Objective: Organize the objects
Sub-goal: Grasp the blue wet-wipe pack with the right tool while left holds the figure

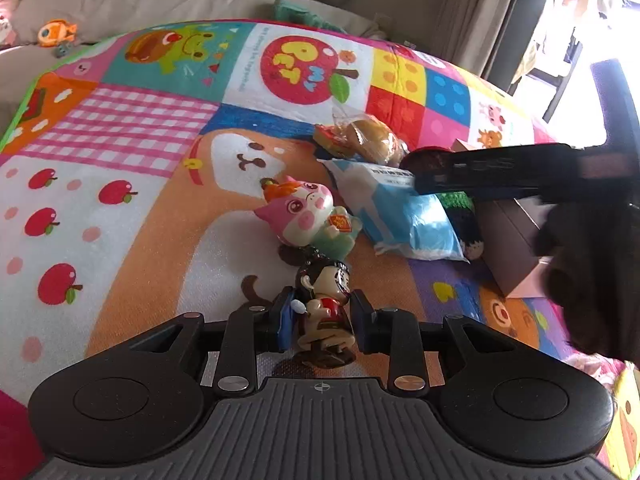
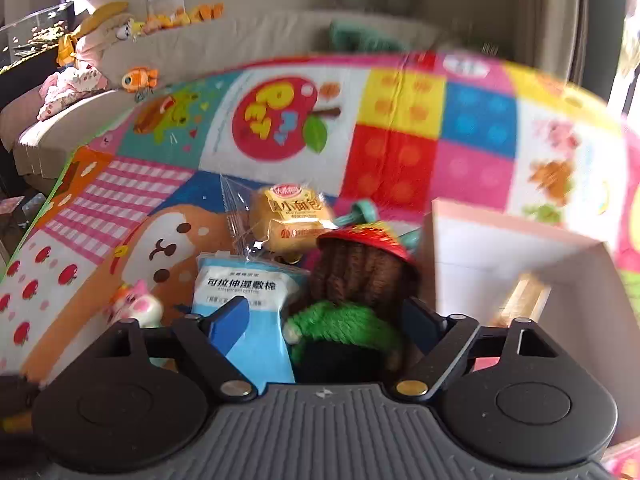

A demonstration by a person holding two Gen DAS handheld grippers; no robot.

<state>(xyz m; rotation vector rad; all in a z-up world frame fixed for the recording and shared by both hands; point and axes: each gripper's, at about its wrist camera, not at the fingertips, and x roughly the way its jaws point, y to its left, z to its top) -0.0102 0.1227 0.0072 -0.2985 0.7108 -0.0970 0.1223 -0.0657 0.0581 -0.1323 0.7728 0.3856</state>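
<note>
Jaws of the left gripper (image 1: 322, 318) clamp a small dark-haired plastic figurine (image 1: 326, 304). The right gripper (image 2: 326, 320) stands wide, a knitted brown-haired doll (image 2: 356, 292) between its unpressed pads, an open cardboard box (image 2: 520, 264) just right.

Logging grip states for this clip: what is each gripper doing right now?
Left gripper: closed on the small figurine.
Right gripper: open, jaws either side of the knitted doll.

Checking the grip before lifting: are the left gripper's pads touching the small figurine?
Touching. The left wrist view shows the left gripper closed, both blue pads pressed against the figurine.
</note>
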